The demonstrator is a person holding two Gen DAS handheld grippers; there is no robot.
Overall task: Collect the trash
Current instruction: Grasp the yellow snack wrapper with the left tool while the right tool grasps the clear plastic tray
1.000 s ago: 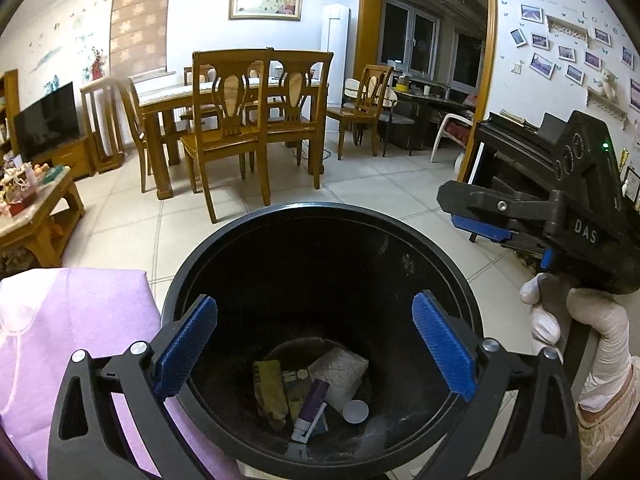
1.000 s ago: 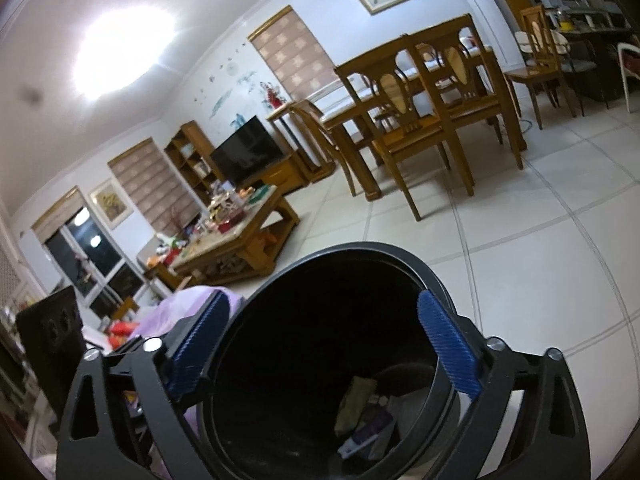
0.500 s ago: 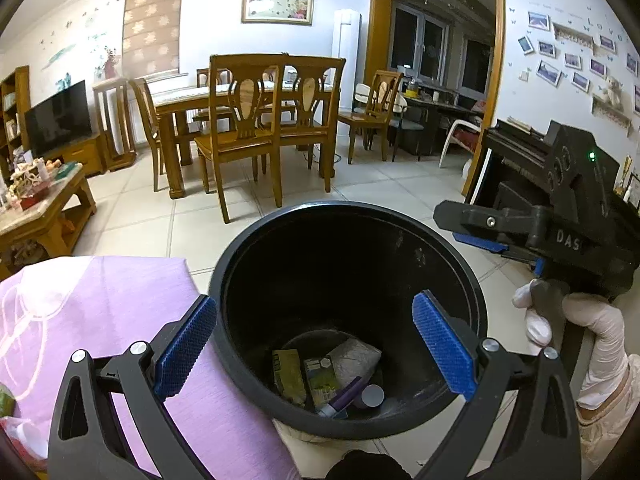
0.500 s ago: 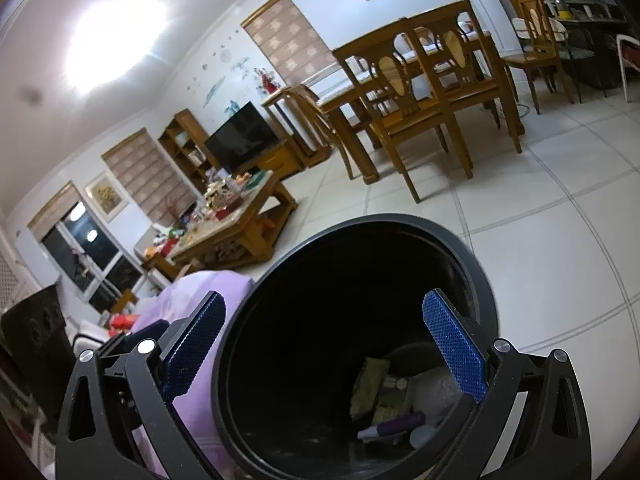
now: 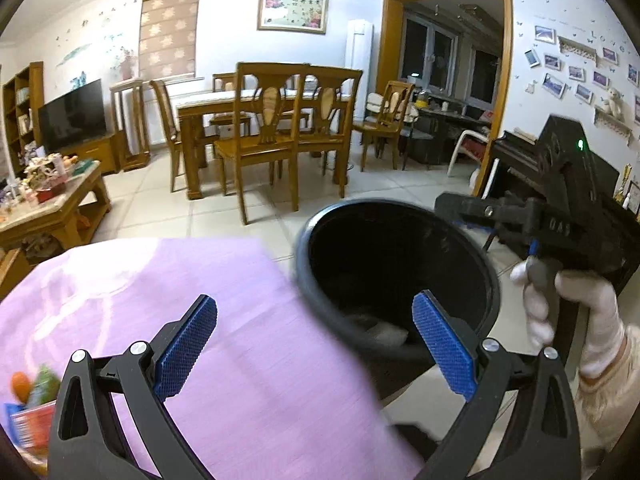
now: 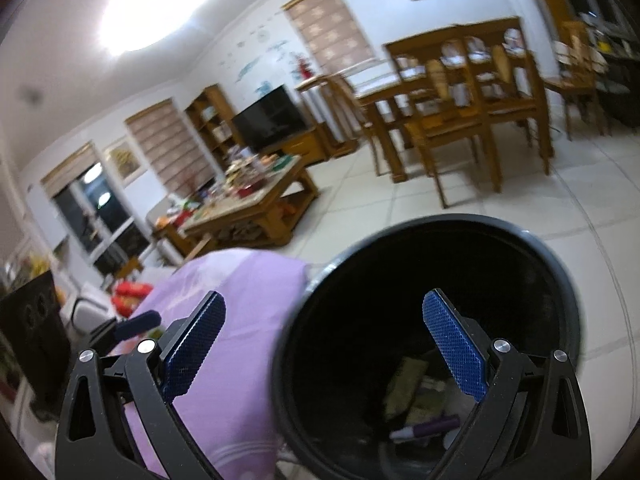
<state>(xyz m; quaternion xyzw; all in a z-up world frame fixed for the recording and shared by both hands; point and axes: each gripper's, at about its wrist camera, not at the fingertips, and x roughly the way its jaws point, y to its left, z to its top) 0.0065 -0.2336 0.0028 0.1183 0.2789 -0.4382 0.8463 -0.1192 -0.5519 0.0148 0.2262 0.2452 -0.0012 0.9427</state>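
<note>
A black round trash bin [image 5: 472,264] [image 6: 560,276] stands on the floor beside a purple-covered table [image 5: 168,280] [image 6: 240,320]. Inside it lie a purple tube [image 6: 428,429], a yellowish packet [image 6: 404,380] and crumpled white paper [image 5: 386,330]. My left gripper [image 5: 316,346] is open and empty, straddling the table edge and the bin's rim. My right gripper [image 6: 324,346] is open and empty too, over the bin's near left rim. In the left wrist view, a gloved hand [image 5: 576,312] holds the right gripper's body [image 5: 560,216] beyond the bin.
Colourful packets [image 5: 30,400] lie on the purple cloth at lower left. A wooden coffee table [image 6: 256,204] with clutter, dining chairs [image 5: 276,136] and a dining table stand across the tiled floor [image 5: 168,208]. A black piano [image 5: 520,172] is at the right.
Both grippers have swung left, away from above the bin toward the purple table. The bin now sits right of centre in both views. Both stay open and empty.
</note>
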